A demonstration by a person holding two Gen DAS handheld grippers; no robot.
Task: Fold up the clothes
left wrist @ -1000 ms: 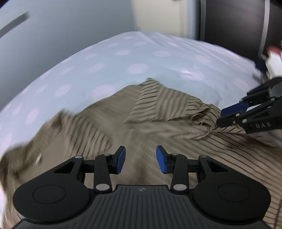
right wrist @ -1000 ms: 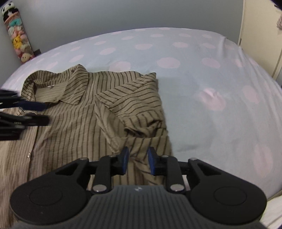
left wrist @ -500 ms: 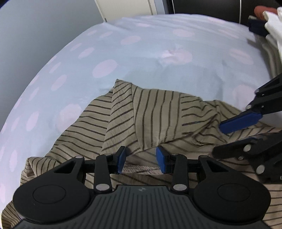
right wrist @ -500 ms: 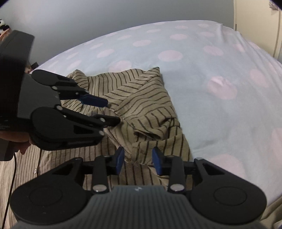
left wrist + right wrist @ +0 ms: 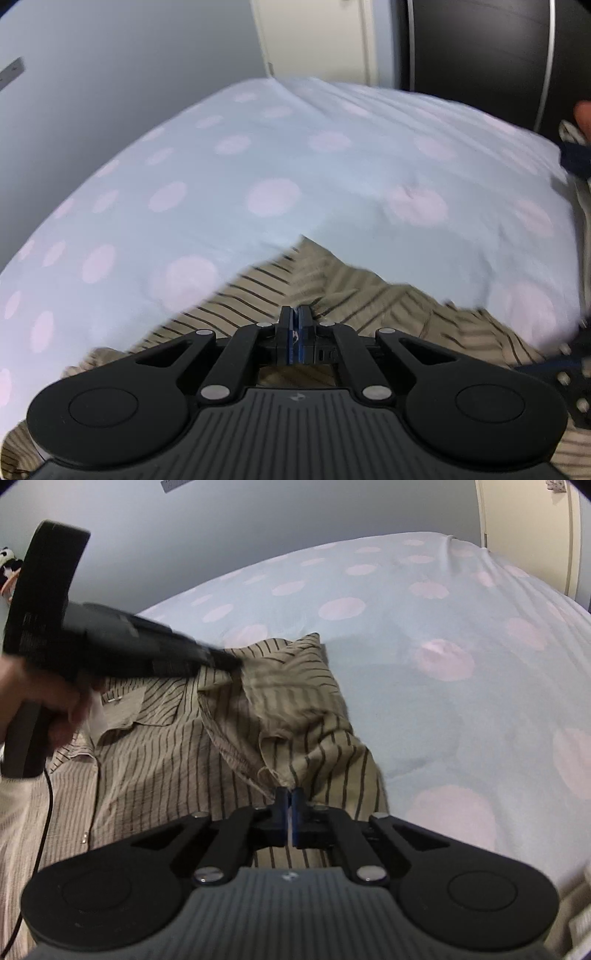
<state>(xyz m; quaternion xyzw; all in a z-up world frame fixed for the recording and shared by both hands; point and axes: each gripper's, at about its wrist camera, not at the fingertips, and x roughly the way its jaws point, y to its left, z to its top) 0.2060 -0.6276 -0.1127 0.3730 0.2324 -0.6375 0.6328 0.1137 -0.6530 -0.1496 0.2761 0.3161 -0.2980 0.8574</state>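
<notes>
Bed under pale blue sheet with pink dots, plain grey wall behind, cream door, dark panel at bed's far right corner, soft dim light

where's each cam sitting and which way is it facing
Left wrist: sits on the left gripper, looking down along its shut fingers at the striped shirt and dotted bedsheet; no hand visible.
Right wrist: sits on the right gripper, shut on a shirt fold, facing the collar; the person's left hand shows.
Shared: the same shirt and bedsheet; the right view also catches the left gripper pinching the sleeve.
</notes>
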